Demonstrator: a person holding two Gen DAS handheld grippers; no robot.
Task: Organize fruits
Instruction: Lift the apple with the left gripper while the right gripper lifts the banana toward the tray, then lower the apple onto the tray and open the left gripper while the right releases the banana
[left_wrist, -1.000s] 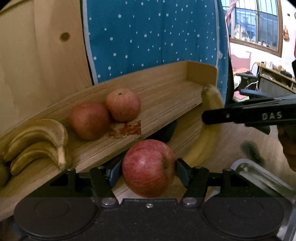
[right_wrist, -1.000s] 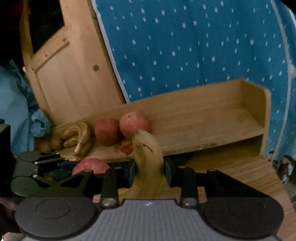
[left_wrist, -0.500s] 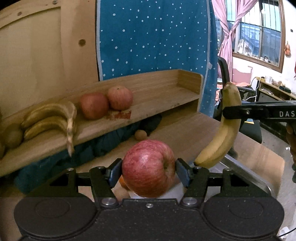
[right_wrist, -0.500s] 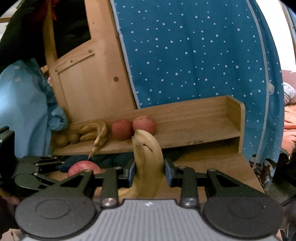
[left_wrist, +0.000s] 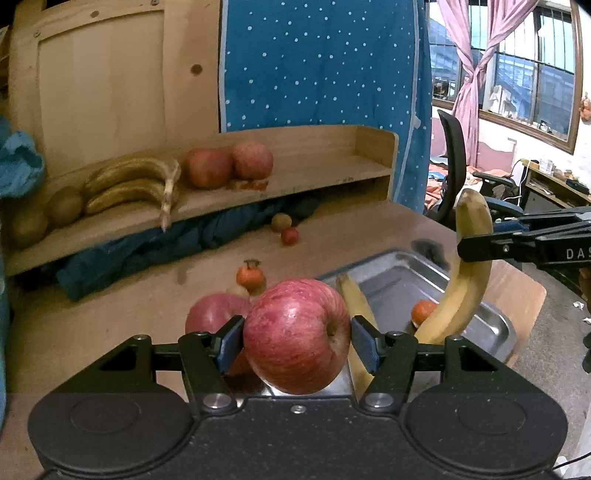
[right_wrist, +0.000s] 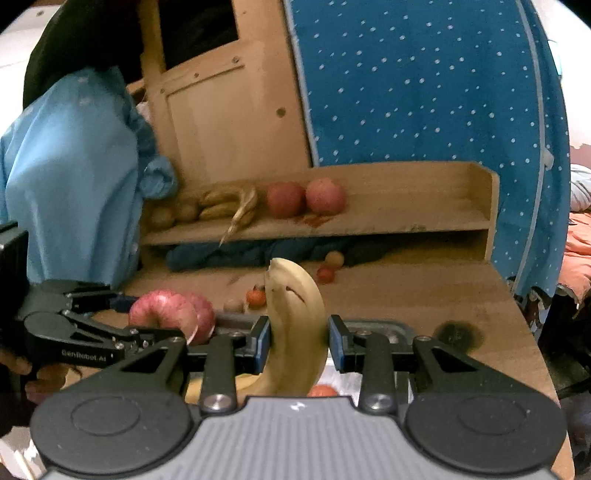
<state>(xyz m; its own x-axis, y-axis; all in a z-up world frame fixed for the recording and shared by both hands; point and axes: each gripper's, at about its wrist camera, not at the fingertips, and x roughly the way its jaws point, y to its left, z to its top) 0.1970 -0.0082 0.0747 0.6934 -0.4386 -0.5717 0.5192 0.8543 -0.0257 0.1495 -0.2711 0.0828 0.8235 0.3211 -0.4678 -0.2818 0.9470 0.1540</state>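
Note:
My left gripper (left_wrist: 297, 345) is shut on a red apple (left_wrist: 295, 338), held above the table's near edge by the metal tray (left_wrist: 391, 273). My right gripper (right_wrist: 298, 341) is shut on a yellow banana (right_wrist: 295, 325), held upright over the tray; it shows at the right in the left wrist view (left_wrist: 461, 269). The wooden shelf (left_wrist: 295, 177) at the back holds two red apples (left_wrist: 229, 166), a banana bunch (left_wrist: 133, 182) and brown kiwis (left_wrist: 64, 205). Another apple (left_wrist: 212, 314) lies on the table behind my left gripper.
The tray holds another banana (left_wrist: 354, 295) and a small orange fruit (left_wrist: 423, 310). Small orange and red fruits (left_wrist: 251, 277) lie loose on the table. Blue cloth (left_wrist: 147, 247) is stuffed under the shelf. An office chair (left_wrist: 454, 166) stands at the right.
Both grippers have drawn back from the shelf toward the table's near edge, each still holding its fruit. The tray and loose table fruit have come into view.

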